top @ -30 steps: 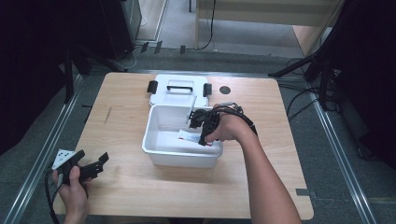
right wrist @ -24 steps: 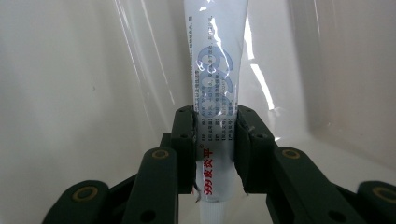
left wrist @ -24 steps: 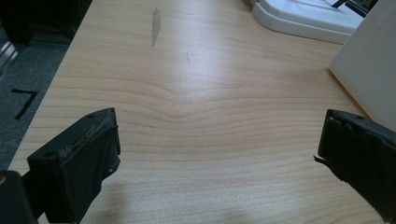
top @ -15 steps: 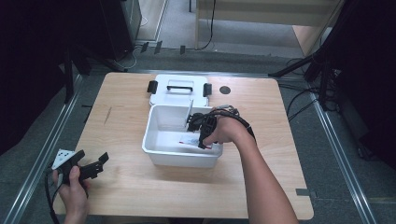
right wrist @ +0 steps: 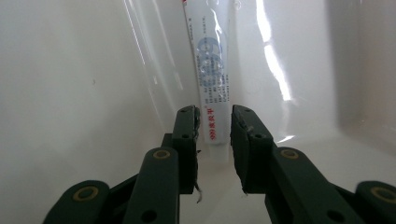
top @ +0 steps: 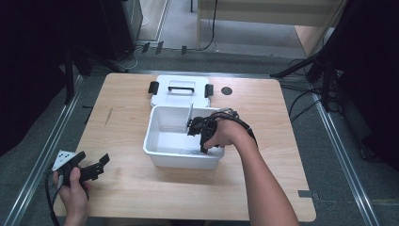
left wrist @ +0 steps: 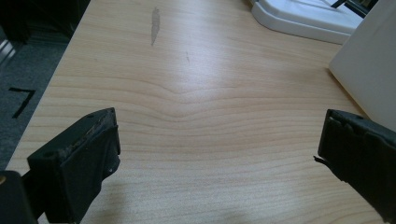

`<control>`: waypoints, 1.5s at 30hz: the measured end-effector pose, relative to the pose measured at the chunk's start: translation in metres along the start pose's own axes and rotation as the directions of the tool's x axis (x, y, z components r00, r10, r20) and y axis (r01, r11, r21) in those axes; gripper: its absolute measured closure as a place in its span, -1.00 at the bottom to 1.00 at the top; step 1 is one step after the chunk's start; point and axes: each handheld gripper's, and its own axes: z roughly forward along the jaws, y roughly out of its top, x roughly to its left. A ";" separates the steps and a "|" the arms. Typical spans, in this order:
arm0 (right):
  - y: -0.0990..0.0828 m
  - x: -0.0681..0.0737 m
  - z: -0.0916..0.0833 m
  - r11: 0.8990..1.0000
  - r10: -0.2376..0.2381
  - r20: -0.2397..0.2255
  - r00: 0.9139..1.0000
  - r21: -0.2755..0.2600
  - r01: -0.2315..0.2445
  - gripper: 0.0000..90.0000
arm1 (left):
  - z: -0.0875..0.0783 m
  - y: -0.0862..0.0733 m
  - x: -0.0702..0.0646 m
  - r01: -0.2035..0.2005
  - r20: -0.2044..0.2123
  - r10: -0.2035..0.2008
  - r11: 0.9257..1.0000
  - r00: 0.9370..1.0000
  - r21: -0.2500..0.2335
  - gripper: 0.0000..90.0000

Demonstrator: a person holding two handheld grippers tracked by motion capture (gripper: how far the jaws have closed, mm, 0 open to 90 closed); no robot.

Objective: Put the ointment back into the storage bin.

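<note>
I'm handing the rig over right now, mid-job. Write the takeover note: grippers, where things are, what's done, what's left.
Right gripper: inside the white bin, jaws narrowed around the lower end of a white tube in clear wrap; whether the pads press it yet I cannot tell.
Left gripper: open, idle over bare table at the near left corner, holding nothing.
Lid: off, lying behind the bin.
Done: right gripper lined up on the tube.
Left, probably: confirm the grip and lift the tube out, avoiding the bin wall.
</note>
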 end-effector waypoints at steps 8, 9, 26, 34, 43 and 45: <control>-0.001 0.000 -0.003 1.000 0.009 -0.001 1.000 -0.024 -0.009 0.58 | 0.000 0.000 0.000 -0.001 0.001 0.001 1.000 1.000 0.000 -1.00; -0.002 0.000 -0.003 0.999 0.011 -0.001 1.000 -0.032 -0.011 0.58 | 0.000 0.000 0.000 -0.001 0.001 0.001 1.000 1.000 0.000 -1.00; -0.032 -0.003 -0.049 0.979 0.081 0.007 0.997 -0.186 -0.078 0.55 | 0.000 0.000 -0.001 -0.006 -0.002 0.006 1.000 1.000 0.000 -1.00; -0.054 -0.005 -0.070 0.962 0.133 0.027 0.991 -0.245 -0.122 0.44 | 0.000 0.000 -0.001 -0.008 -0.005 0.008 1.000 1.000 0.000 -1.00; -0.083 -0.008 -0.085 0.928 0.255 0.045 0.966 -0.293 -0.232 0.08 | 0.000 0.000 -0.002 -0.006 0.002 0.006 1.000 1.000 -0.001 -1.00; -0.086 -0.008 -0.084 0.924 0.267 0.045 0.963 -0.296 -0.242 0.01 | 0.000 0.000 -0.002 -0.006 0.000 0.006 1.000 1.000 -0.002 -1.00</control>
